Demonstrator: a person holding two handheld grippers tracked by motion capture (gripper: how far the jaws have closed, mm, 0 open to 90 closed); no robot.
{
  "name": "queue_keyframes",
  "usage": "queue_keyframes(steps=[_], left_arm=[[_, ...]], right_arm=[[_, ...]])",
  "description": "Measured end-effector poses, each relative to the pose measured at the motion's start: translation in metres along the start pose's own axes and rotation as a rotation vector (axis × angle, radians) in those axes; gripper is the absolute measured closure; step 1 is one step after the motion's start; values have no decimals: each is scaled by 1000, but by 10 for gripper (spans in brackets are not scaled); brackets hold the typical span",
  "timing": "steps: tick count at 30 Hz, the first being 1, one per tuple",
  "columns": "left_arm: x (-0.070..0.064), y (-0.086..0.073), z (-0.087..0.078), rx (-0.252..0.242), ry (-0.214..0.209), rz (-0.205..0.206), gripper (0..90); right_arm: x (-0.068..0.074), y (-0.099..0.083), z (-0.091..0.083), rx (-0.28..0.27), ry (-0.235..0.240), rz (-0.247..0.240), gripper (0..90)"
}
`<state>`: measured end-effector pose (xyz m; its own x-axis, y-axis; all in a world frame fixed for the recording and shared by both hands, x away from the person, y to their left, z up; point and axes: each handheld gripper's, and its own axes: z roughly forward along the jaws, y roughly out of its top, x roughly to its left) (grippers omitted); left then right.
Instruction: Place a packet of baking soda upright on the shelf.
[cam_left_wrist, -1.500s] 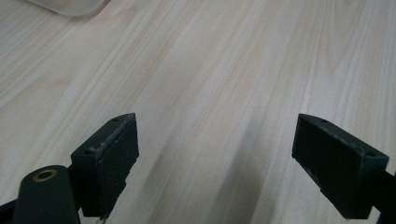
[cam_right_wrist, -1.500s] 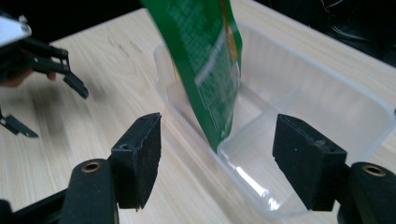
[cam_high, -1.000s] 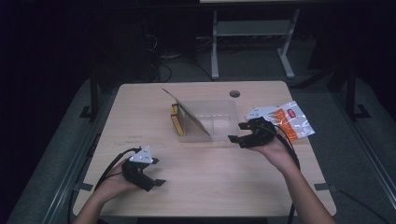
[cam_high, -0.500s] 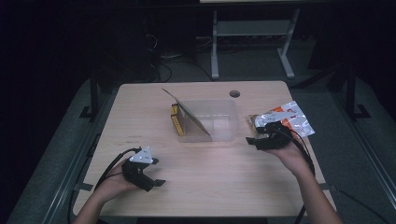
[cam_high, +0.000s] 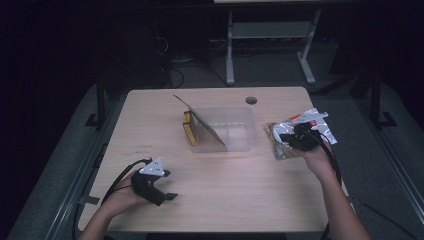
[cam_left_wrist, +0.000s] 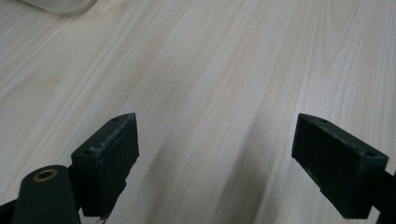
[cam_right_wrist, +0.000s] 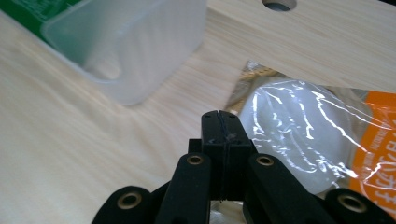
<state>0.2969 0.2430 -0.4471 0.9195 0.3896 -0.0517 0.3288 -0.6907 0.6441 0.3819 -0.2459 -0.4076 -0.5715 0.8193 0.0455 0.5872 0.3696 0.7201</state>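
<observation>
A silver and orange snack bag (cam_high: 306, 125) lies flat at the table's right side. My right gripper (cam_high: 289, 139) hovers over the bag's near left part. In the right gripper view its jaws are pressed together with nothing seen between them, right gripper (cam_right_wrist: 219, 122), and the shiny bag (cam_right_wrist: 303, 116) lies just beyond and to the right. A clear plastic bin (cam_high: 231, 134) stands mid-table with a brown card (cam_high: 200, 120) leaning in it and a yellow box (cam_high: 188, 131) at its left side. My left gripper (cam_high: 161, 192) rests open near the front left, left gripper (cam_left_wrist: 215, 163) over bare wood.
A round cable hole (cam_high: 251, 100) sits in the table (cam_high: 240, 190) behind the bin. The bin's corner (cam_right_wrist: 126, 51) stands to the left of the bag in the right gripper view. Beyond the far edge stand a metal frame (cam_high: 270, 45) and cables on the floor.
My right gripper has moved right, from beside the bin's right corner to over the snack bag. The left gripper has stayed put and open.
</observation>
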Motion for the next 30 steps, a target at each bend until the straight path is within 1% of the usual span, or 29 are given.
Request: queue_keyframes(steps=[2, 3, 5, 7, 8, 9, 10, 11, 12, 14, 15, 17, 18, 19, 20, 21, 23, 25, 28, 30], left_arm=[[-1, 0, 0, 7, 0, 8, 143], [-1, 0, 0, -1, 0, 0, 143], [-2, 0, 0, -2, 0, 0, 142], [-2, 0, 0, -5, -1, -4, 143], [-1, 0, 0, -4, -1, -4, 142], [-2, 0, 0, -5, -2, 0, 142], [-2, 0, 0, -5, -2, 0, 143], [-2, 0, 0, -1, -2, 1, 143], [-2, 0, 1, 0, -5, -1, 142], [-1, -1, 1, -2, -9, -4, 142], [0, -1, 1, 4, -11, 2, 142], [-1, -1, 1, 8, -9, 1, 142], [0, -1, 1, 11, -10, 2, 143], [-1, -2, 2, 1, -12, -6, 143], [-2, -1, 1, 3, -10, -4, 143], [-2, -1, 1, 8, -11, 2, 142], [-3, 0, 1, 3, -12, -1, 143], [-3, 0, 1, 4, -11, 0, 143], [-2, 0, 0, 6, -14, 7, 143], [-2, -1, 0, 5, -12, 5, 143]], right_arm=[[-5, 2, 6, 3, -22, -10, 896], [-8, 4, 9, 0, -27, 2, 896], [-13, 8, 15, -3, -32, 9, 896], [-18, 11, 23, -13, -44, 7, 896], [-20, 13, 28, 4, -54, 14, 896], [-23, 14, 32, 18, -87, 1, 896], [-23, 14, 32, 18, -87, 1, 896], [-31, 15, 40, 32, -105, 13, 896], [-34, 14, 44, 44, -119, 22, 896], [-38, 9, 54, 80, -130, 17, 897], [-38, 4, 60, 98, -132, -9, 899], [-38, 3, 59, 101, -131, -23, 899], [-37, 3, 59, 105, -130, -44, 900], [-35, 3, 59, 113, -137, -49, 900], [-34, 3, 59, 118, -141, -60, 900], [-33, 3, 58, 127, -131, -72, 900], [-30, 3, 56, 145, -114, -93, 900], [-26, 1, 53, 153, -95, -90, 900], [-20, -3, 49, 157, -75, -107, 900], [-15, -5, 45, 165, -51, -114, 900]])
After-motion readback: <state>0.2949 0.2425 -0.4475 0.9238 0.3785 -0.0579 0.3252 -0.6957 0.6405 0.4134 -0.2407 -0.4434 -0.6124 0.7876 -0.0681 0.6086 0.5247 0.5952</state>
